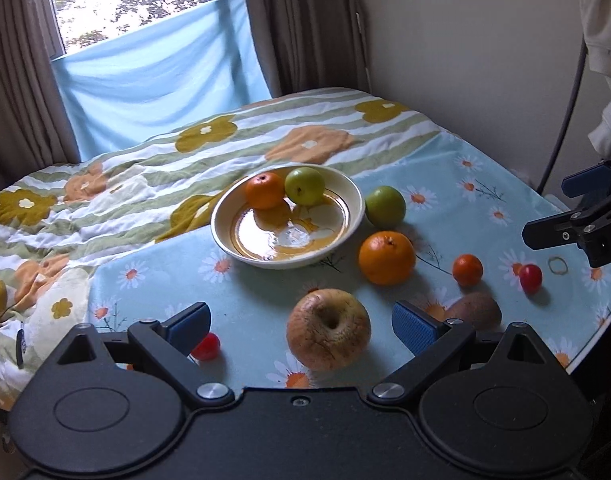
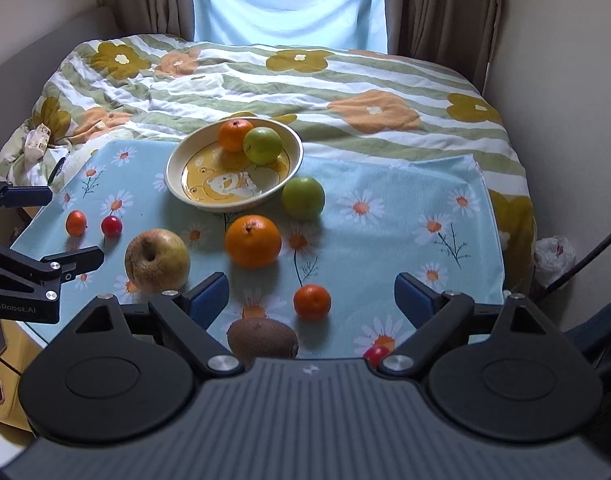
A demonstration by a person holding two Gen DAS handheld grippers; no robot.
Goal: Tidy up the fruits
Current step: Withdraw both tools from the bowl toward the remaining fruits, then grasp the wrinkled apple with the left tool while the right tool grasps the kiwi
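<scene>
A cream bowl [image 1: 225, 236] [image 2: 173, 184] on the blue daisy cloth holds an orange fruit [image 1: 264, 191] and a green fruit [image 1: 305, 185]. Outside it lie a green fruit [image 1: 385, 207] [image 2: 303, 198], a large orange [image 1: 386, 257] [image 2: 253, 241], a yellowish apple [image 1: 328, 330] [image 2: 157, 261], a small tangerine [image 1: 467, 270] [image 2: 312, 301], a kiwi [image 1: 475, 310] [image 2: 262, 340] and small red fruits [image 1: 530, 277] [image 1: 206, 347]. My left gripper [image 1: 301, 324] is open, the apple between its fingers. My right gripper [image 2: 311, 300] is open, empty, the tangerine between its fingers.
A flowered quilt [image 2: 305, 80] covers the bed beyond the cloth. Curtains and a window stand behind. A rubber band [image 1: 557, 265] lies at the cloth's right. A small orange fruit [image 2: 76, 223] and red fruit [image 2: 112, 225] lie at the left. A wall is on the right.
</scene>
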